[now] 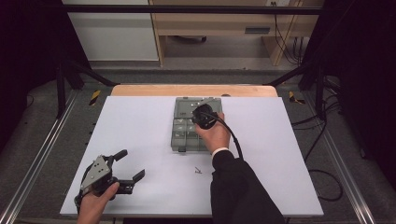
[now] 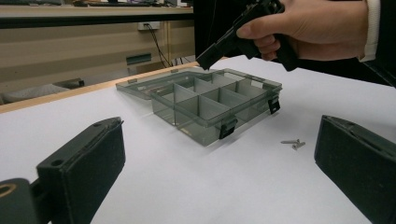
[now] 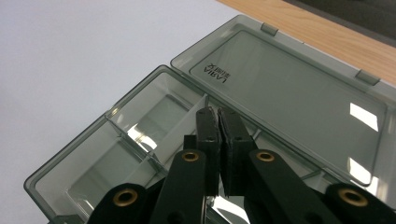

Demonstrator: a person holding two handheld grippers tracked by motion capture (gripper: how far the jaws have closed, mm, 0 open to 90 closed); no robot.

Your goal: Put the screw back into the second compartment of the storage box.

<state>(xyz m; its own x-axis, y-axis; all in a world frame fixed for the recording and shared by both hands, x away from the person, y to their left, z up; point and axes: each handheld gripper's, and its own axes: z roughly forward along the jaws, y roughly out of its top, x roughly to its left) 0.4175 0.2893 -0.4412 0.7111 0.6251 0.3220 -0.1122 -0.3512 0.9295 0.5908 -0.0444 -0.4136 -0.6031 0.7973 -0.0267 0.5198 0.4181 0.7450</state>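
Left gripper [image 1: 126, 170]: black body and two black, flat-faced jaw blocks, each pierced by a small round hole; a grey three-cornered plate [image 1: 95, 171] marked with small dark holes is carried on top. Right gripper [image 3: 218, 122]: black jaw arms are fitted with brass-coloured round bushings, and a thick black cable [image 1: 232, 135] is trailed from it. Right arm: a black sleeve [image 1: 238, 186] is worn, with a white cuff [image 1: 218, 151] shown at the wrist.

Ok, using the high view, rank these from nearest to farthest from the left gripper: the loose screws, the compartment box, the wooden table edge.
From the left gripper:
1. Loose screws, to its right on the white sheet.
2. Compartment box, farther up, lid open, under the right gripper.
3. Wooden table edge, along the far side.
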